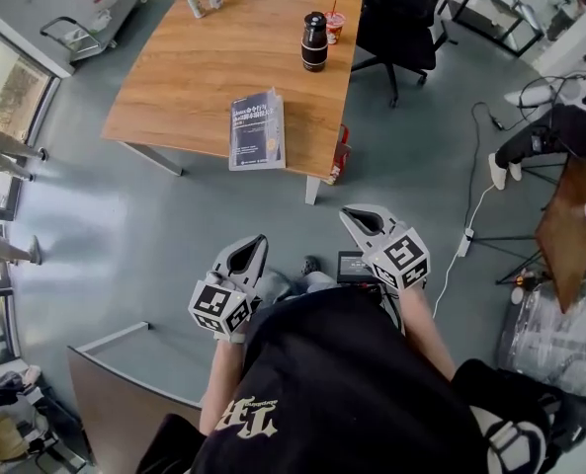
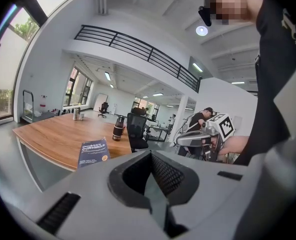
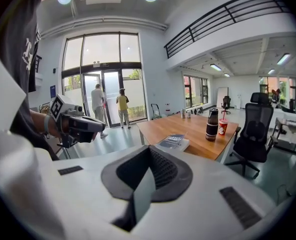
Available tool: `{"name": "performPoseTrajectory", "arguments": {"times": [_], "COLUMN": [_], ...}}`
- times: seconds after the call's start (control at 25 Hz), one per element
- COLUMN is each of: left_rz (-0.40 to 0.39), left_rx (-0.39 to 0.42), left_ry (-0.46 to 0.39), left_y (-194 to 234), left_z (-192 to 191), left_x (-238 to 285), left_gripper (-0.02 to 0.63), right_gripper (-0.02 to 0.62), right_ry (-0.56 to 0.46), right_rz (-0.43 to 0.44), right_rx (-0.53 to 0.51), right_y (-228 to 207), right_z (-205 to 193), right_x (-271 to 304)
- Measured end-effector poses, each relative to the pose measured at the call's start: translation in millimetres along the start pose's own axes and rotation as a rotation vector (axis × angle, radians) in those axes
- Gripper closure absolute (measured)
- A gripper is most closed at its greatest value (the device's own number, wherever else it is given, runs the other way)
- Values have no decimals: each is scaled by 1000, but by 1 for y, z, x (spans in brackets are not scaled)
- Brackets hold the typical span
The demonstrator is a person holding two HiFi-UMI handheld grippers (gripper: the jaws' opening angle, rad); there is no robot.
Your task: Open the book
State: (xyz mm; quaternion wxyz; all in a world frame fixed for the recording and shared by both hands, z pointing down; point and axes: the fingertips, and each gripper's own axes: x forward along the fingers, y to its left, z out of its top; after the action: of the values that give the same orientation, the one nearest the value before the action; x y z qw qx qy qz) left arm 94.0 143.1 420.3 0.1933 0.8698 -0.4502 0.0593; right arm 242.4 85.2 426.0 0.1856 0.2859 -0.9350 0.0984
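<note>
My left gripper (image 1: 254, 244) and right gripper (image 1: 353, 214) are closed, empty. The dark blue paperback book (image 1: 257, 131) lies at twelve o'clock, seemingly unopened.

The book (image 1: 257, 130) lies on the worktop (image 1: 174, 77), near its front edge. The bottle (image 1: 314, 41) and cup (image 1: 334, 26) stand together far right. Two cans (image 1: 196, 5) stand far left. A chair (image 1: 403, 13) sits past the right corner.
</note>
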Motion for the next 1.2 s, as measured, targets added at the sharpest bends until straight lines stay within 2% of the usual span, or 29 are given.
{"name": "performPoseTrajectory", "arguments": {"times": [0.28, 0.48, 0.68, 0.88, 1.2], "left_rz": [31, 21, 11, 1, 30], "left_rx": [-40, -44, -30, -27, -46], "left_ry": [-1, -3, -13, -5, 20], "left_y": [14, 30, 52, 71, 115], "left_z": [-10, -6, 12, 22, 26], "left_x": [-6, 1, 10, 18, 15], "left_gripper": [600, 600, 600, 600, 600], "right_gripper": [606, 606, 606, 606, 606], "right_ry": [35, 54, 122, 145, 255], "right_rz": [29, 37, 19, 2, 9], "right_rx": [-22, -39, -143, -134, -246], "right_y": [2, 0, -8, -23, -30], "right_z": [-4, 1, 8, 11, 4], "right_x": [17, 37, 56, 71, 113]}}
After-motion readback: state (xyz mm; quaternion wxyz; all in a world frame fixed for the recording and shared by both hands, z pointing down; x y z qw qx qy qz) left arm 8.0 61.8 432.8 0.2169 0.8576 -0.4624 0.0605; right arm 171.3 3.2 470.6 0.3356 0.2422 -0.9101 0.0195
